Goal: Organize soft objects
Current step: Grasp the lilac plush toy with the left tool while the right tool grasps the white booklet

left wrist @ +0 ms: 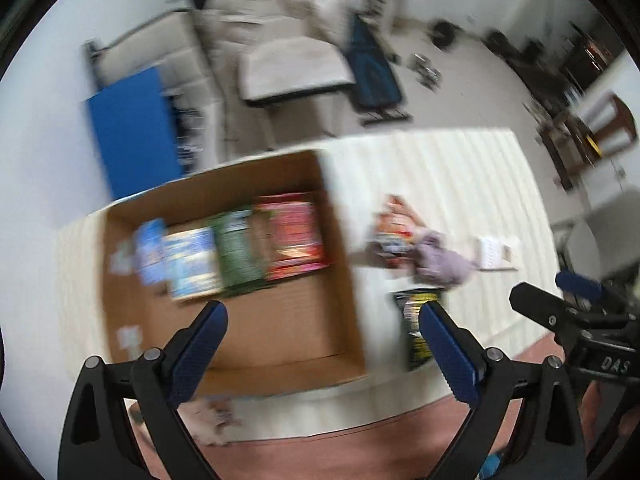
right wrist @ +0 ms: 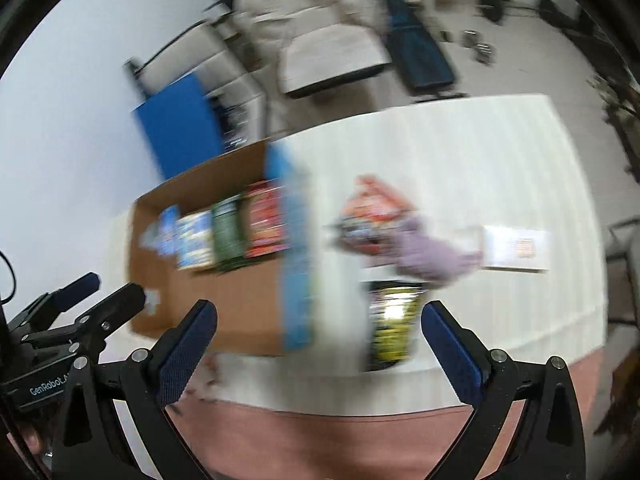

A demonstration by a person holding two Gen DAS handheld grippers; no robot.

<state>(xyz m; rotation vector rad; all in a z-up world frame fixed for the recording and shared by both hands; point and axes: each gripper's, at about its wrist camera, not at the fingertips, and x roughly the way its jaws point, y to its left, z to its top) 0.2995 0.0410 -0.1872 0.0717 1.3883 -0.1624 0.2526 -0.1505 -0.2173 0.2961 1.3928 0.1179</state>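
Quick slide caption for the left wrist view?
Open left gripper above cardboard box of packets; black-yellow packet outside on white cloth.

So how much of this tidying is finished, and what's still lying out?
Done: four packets stand in a row inside the cardboard box, blue through green to red. In hand: nothing; the left gripper and right gripper are both open and empty. Left: a black-and-yellow packet, a red packet, a lilac soft item and a white packet still lie on the white cloth.
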